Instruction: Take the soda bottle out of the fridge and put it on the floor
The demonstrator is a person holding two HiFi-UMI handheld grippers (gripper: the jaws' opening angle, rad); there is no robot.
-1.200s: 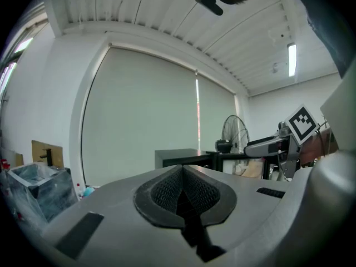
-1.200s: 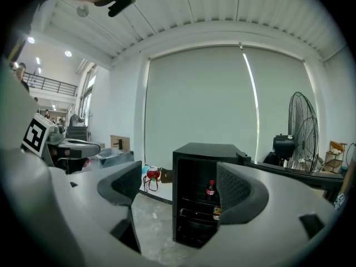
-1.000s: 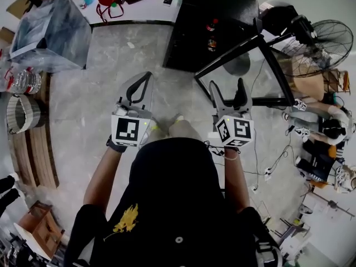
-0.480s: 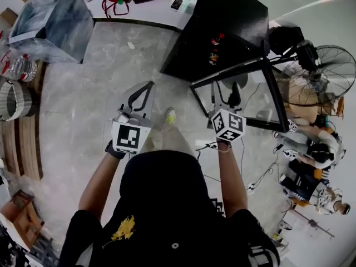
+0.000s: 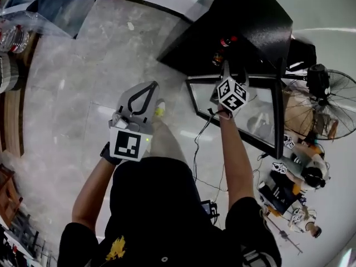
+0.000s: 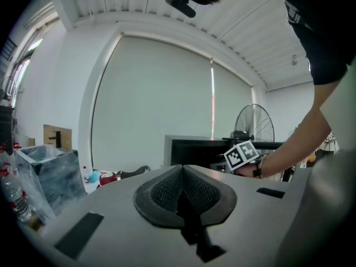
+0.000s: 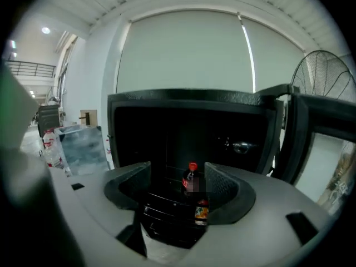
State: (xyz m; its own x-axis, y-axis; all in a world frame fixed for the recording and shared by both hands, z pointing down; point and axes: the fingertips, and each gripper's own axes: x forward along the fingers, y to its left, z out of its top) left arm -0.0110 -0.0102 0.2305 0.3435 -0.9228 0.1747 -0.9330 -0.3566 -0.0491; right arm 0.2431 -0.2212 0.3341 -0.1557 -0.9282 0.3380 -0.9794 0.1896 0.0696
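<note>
At the far left of the head view, a clear plastic-wrapped box (image 5: 61, 1) and some water bottles (image 5: 12, 38) stand at the edge of the grey marble floor (image 5: 83, 77).

The left gripper (image 5: 151, 88) is held out over that floor. In its own view the two ribbed pads of the left gripper (image 6: 182, 191) are pressed together with nothing between them.

Right of it, the right gripper (image 5: 225, 71) reaches forward on an outstretched arm toward the black fridge (image 5: 250, 21). The glass door (image 5: 245, 113) of the fridge is swung wide open on the right. In the right gripper view its jaws stand well apart and are closing. The pads of the right gripper (image 7: 177, 182) touch nothing.

The soda bottle (image 7: 191, 179) shows in the gap between them but stands farther off, inside the fridge (image 7: 139, 127). It is upright on a wire shelf, its long axis vertical and its red cap pointing up. It sits about midway across the shelf and near the shelf's front edge. From the head view only its cap end, the soda bottle (image 5: 225, 40), shows at the mouth of the fridge.

A smaller bottle with an orange label (image 7: 201, 211) stands lower, also upright.

At the far right a pedestal fan (image 5: 322, 107) stands behind the open door.
</note>
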